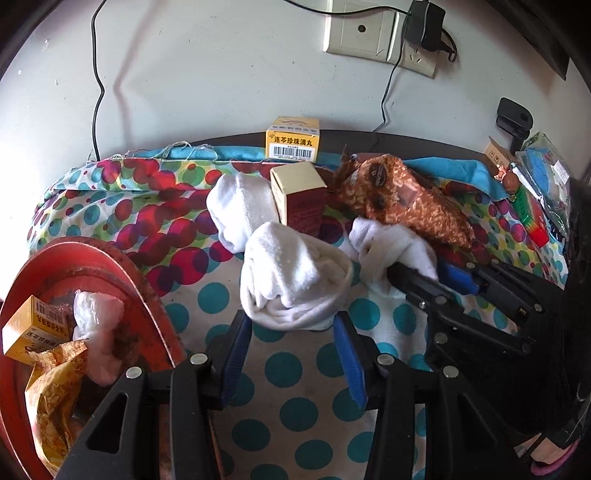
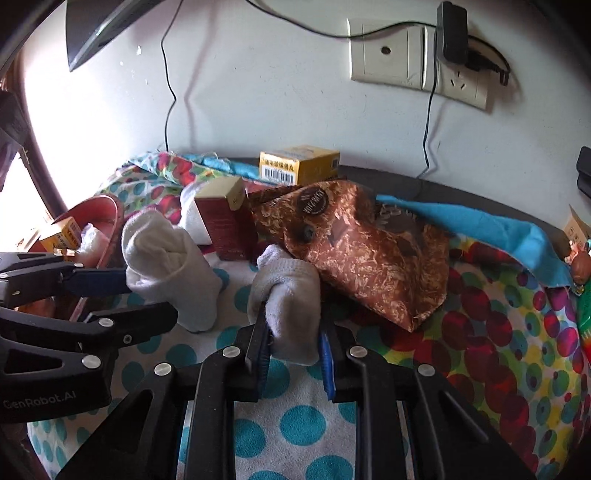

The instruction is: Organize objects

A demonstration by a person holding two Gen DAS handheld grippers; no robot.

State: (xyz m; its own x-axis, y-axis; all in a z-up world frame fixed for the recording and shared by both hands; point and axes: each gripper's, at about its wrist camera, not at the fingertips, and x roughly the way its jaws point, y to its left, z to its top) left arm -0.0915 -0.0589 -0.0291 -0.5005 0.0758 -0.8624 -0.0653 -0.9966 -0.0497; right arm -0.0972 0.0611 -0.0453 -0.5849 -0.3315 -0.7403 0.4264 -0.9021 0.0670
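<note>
Three rolled white socks lie on the dotted cloth (image 1: 295, 369). The nearest sock roll (image 1: 295, 280) has its lower end between the fingertips of my open left gripper (image 1: 291, 325); the pads do not visibly squeeze it. My right gripper (image 2: 293, 325) is shut on a second sock roll (image 2: 284, 295), whose top rests against a brown snack bag (image 2: 362, 251). In the left wrist view that right gripper (image 1: 424, 271) comes in from the right onto its sock (image 1: 388, 240). The third sock (image 1: 240, 206) lies further back, beside a cream and maroon box (image 1: 299, 195).
A red basin (image 1: 110, 258) at the left holds a yellow box (image 1: 33, 328), a white wad and a yellow bag. Another yellow box (image 1: 293, 142) stands at the wall. Small packets (image 1: 532, 218) crowd the right edge. Cables hang from the wall socket (image 1: 369, 33).
</note>
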